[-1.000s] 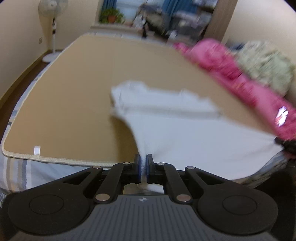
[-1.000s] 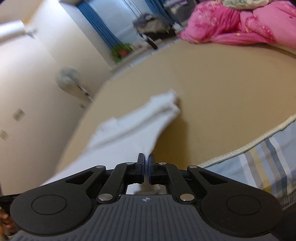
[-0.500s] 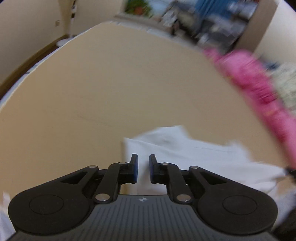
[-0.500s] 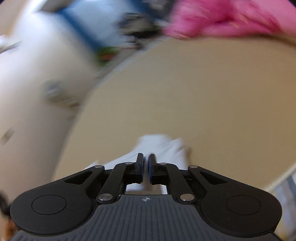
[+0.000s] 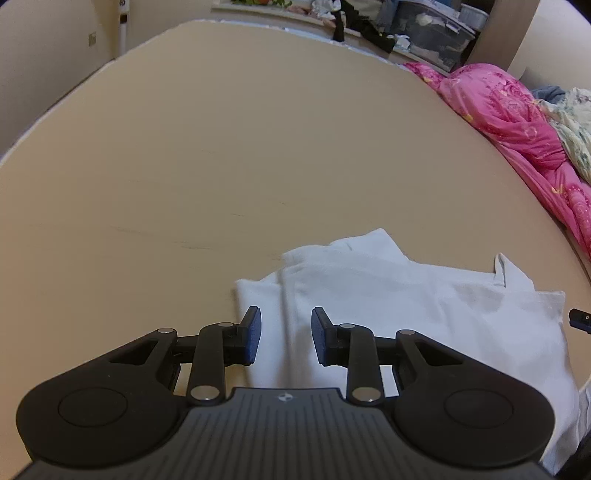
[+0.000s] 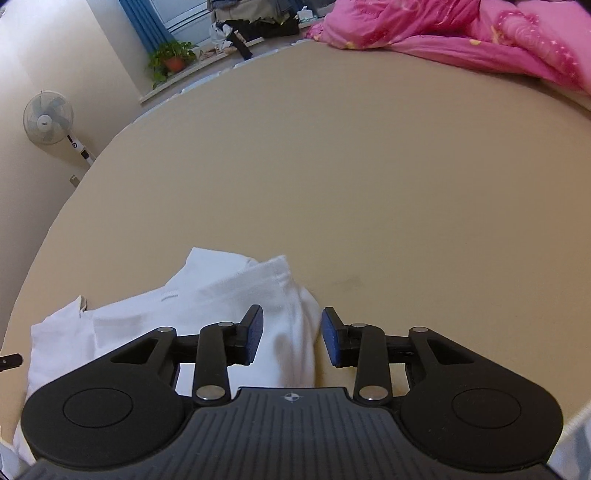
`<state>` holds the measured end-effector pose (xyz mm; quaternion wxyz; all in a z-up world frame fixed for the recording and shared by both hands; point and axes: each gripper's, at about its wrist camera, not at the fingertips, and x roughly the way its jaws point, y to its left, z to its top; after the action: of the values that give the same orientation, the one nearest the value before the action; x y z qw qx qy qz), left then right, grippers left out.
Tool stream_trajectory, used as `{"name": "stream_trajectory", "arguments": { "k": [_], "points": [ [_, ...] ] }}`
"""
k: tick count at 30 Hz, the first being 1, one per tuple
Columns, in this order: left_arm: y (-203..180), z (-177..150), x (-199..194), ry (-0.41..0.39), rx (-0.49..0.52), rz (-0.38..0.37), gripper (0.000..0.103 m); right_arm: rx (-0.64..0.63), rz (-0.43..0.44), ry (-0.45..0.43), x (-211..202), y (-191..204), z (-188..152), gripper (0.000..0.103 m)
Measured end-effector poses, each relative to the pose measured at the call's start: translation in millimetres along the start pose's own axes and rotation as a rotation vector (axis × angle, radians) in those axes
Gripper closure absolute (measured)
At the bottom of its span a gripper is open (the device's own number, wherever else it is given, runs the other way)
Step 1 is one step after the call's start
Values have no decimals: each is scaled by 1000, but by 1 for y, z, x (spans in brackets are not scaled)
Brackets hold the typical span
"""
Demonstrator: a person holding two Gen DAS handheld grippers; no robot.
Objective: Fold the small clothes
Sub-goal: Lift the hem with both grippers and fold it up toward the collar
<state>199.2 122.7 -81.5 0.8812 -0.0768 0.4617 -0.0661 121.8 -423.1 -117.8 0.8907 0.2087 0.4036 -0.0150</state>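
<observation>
A small white garment (image 5: 406,306) lies folded over on the tan mat (image 5: 221,166). In the left wrist view my left gripper (image 5: 286,336) hovers over the garment's left edge, its jaws opening; cloth shows below the gap and the pads do not press on it. In the right wrist view the same white garment (image 6: 207,306) lies at lower left on the tan mat (image 6: 369,184). My right gripper (image 6: 291,338) is over its right edge, jaws opening too, with a soft fold of cloth under the gap and free of the pads. The tip of the other gripper (image 5: 580,318) peeks in at the right.
A pink quilt (image 5: 517,125) is heaped along the mat's right side, and the pink quilt (image 6: 461,37) fills the far right in the right wrist view. A standing fan (image 6: 48,118) and a potted plant (image 6: 171,61) stand by the wall. Cluttered boxes (image 5: 424,26) sit beyond the mat.
Both grippers carried the garment's near edge forward and down over its far part, then let it go. The jaws went from shut on the cloth to apart.
</observation>
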Motion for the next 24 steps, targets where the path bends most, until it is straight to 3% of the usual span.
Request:
{"name": "stream_trajectory", "arguments": {
  "k": [6,8,9,10,11,16,18,20,22,23,24],
  "points": [
    [-20,5,40,-18,17,27,70,-55,-30,-12,18,14,-2,66],
    [-20,7,46,-36,14,44,70,-84,-27,-34,22,21,-1,75],
    [-20,8,48,-39,11,47,72,-101,-23,-47,23,24,0,88],
    [-20,9,49,-46,13,53,92,-117,-26,-59,22,26,-1,92],
    [-21,10,45,-57,25,60,96,-131,-28,-72,22,28,-1,97],
    [-23,19,-4,-265,12,57,98,-99,21,-266,-1,41,12,98],
    [-23,21,-9,-330,21,104,98,-95,36,-346,-11,46,15,98],
    [-18,25,2,-314,6,138,97,-88,7,-375,-7,48,18,98],
    [-15,27,22,-244,-5,175,93,-67,-29,-340,7,49,21,97],
    [-13,27,31,-199,-14,192,88,-54,-57,-289,19,48,23,93],
    [-9,27,35,-157,-31,180,87,-44,-82,-232,29,47,24,81]
  ]
}}
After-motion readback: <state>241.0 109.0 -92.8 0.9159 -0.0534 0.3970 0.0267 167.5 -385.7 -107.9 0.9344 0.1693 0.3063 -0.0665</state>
